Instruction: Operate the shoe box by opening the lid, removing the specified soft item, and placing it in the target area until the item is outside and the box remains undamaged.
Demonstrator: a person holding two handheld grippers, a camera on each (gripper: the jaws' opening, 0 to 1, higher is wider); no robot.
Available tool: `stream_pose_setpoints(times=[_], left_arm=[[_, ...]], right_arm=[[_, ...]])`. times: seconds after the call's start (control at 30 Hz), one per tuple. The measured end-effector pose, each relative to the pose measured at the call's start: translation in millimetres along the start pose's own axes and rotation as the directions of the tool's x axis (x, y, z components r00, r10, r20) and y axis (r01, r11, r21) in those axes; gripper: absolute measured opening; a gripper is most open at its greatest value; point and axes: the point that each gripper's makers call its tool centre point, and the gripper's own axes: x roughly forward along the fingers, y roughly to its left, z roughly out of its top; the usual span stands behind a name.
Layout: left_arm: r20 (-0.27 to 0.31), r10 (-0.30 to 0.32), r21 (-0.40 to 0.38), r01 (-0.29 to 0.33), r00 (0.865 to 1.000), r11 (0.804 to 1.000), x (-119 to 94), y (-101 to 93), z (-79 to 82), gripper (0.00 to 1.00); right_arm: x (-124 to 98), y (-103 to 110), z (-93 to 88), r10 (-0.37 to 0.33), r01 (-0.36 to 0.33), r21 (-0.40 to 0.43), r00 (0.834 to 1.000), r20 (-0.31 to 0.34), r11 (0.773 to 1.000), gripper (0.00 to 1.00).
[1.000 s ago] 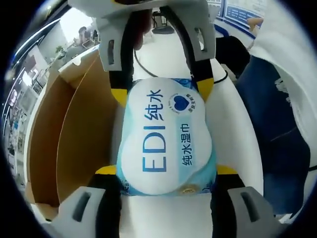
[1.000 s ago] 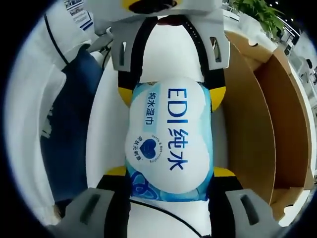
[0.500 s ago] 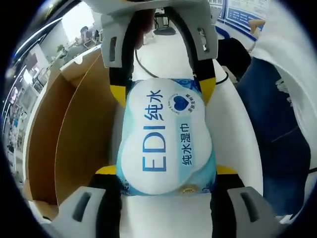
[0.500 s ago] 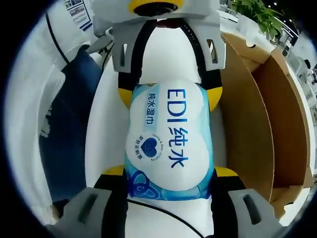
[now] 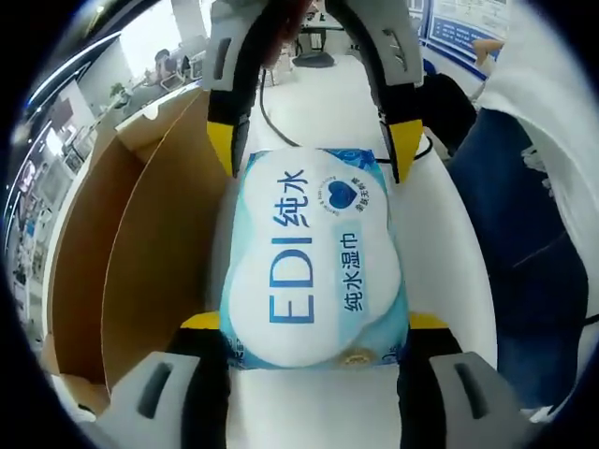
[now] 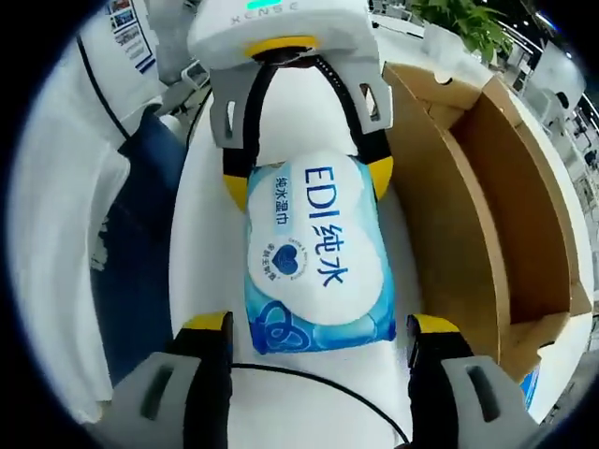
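Observation:
A soft pack of wet wipes (image 5: 314,253), white and light blue with blue "EDI" lettering, lies on the white table (image 5: 440,253) beside the open cardboard shoe box (image 5: 140,253). My left gripper (image 5: 314,323) is shut on the pack's near end, yellow tips pressing both sides. Across from it, my right gripper (image 5: 312,154) stands open, its fingertips wider than the pack. In the right gripper view the pack (image 6: 318,253) lies ahead of my open right gripper (image 6: 318,325), whose tips stand clear of its sides. My left gripper (image 6: 307,180) pinches the far end. The box (image 6: 468,215) is on the right.
A person in blue trousers (image 5: 524,234) and a white top stands close along the table's edge, also seen as trousers (image 6: 131,243). A black cable (image 6: 309,374) runs over the table (image 6: 215,262) near the pack. A green plant (image 6: 463,19) stands beyond the box.
My right gripper has opened, let go of the pack and drawn back from it. The left gripper still holds the pack, which has stayed in place.

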Motion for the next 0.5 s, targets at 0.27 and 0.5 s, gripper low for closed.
stream_pose_setpoints(times=[0.27, 0.5], left_arm=[[-0.003, 0.003, -0.003, -0.004, 1.000, 1.000, 0.1, -0.2, -0.7, 0.73], [-0.006, 0.008, -0.011, -0.008, 1.000, 1.000, -0.3, -1.3, -1.3, 0.73]], right_arm=[[-33.9, 9.3, -14.4, -0.043, 0.040, 0.083, 0.999, 0.030, 0.996, 0.79], [-98.6, 12.2, -13.6, -0.148, 0.107, 0.264, 0.979, 0.140, 0.959, 0.80]])
